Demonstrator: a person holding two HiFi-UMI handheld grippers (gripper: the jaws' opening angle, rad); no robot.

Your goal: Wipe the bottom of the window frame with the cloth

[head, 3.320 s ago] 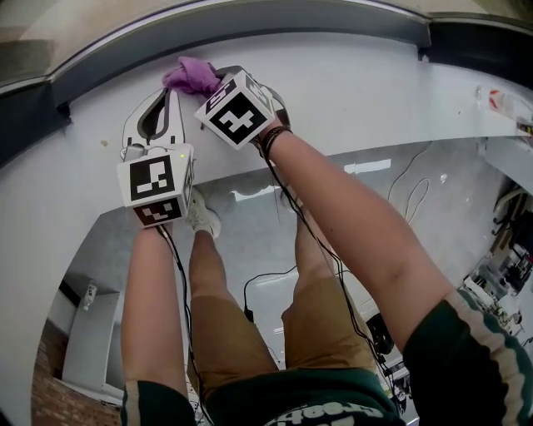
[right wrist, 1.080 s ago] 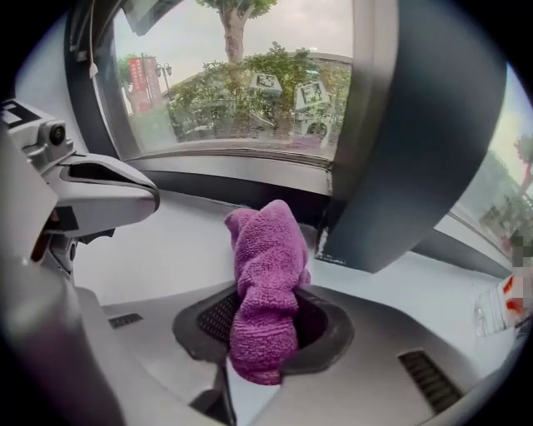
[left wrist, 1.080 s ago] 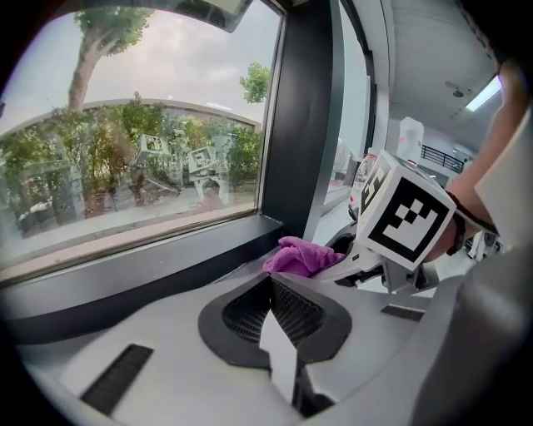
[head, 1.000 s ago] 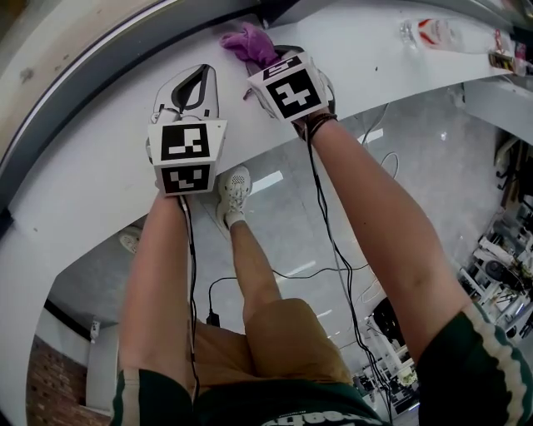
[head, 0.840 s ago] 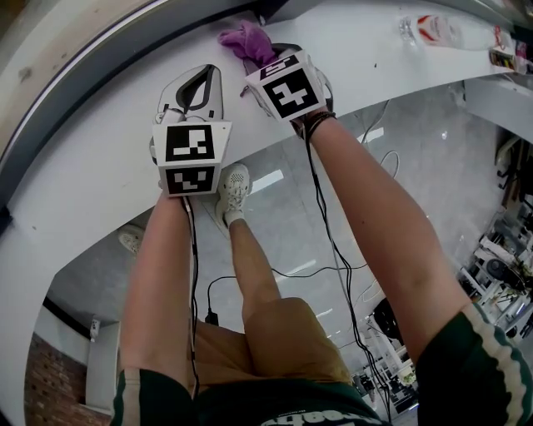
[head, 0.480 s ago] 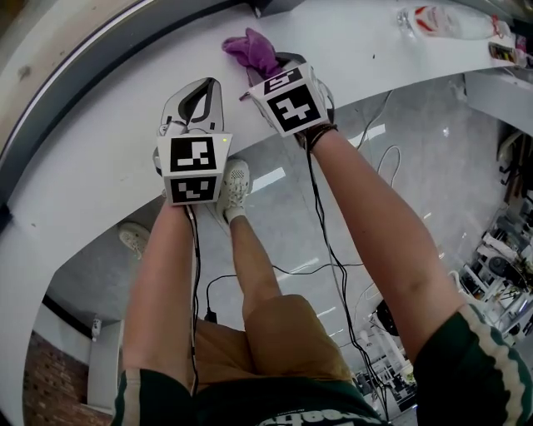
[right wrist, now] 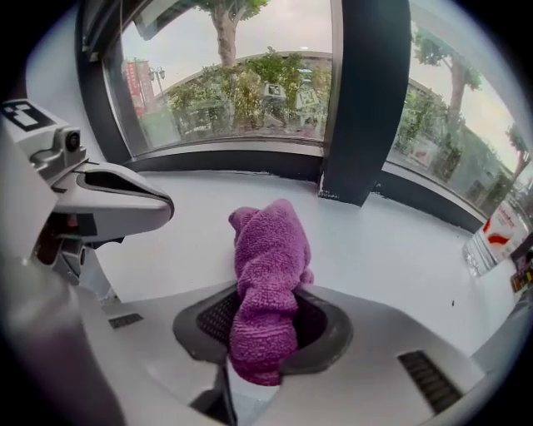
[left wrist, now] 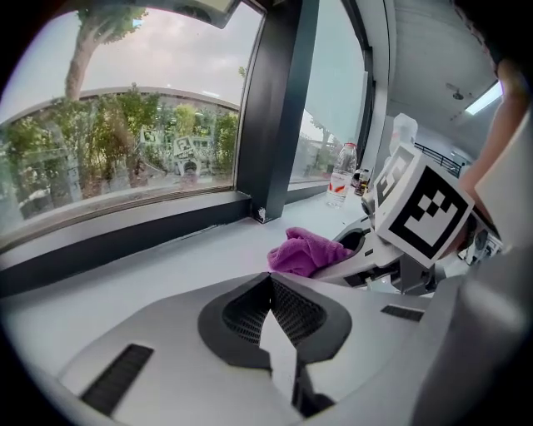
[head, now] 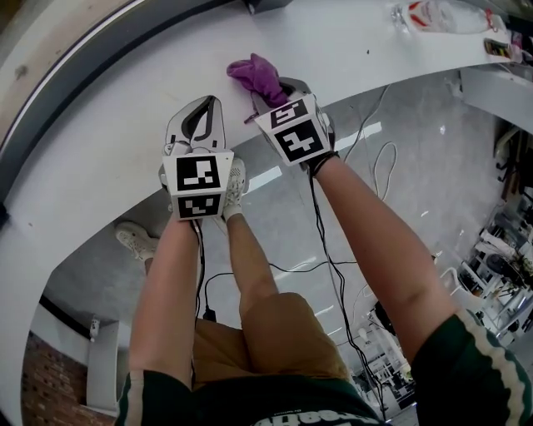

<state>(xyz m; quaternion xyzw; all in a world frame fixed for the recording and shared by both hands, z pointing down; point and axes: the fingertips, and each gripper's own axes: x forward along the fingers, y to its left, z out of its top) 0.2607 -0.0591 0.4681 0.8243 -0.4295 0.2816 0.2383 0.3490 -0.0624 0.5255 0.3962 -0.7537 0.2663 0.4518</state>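
Upper centre in the head view, the right gripper [head: 268,88] grasps the purple cloth [head: 257,76], seemingly touching the white sill [head: 108,141]; the left gripper [left wrist: 268,309] is clenched, empty.

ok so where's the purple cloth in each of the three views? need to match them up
Head view: purple cloth upper middle, on the white sill.
Left gripper view: cloth just right of centre, low over the sill.
Right gripper view: cloth centre to bottom, clamped in the right gripper.
Shared landmark: the plastic bottle on the sill, to the cloth's right in every view.
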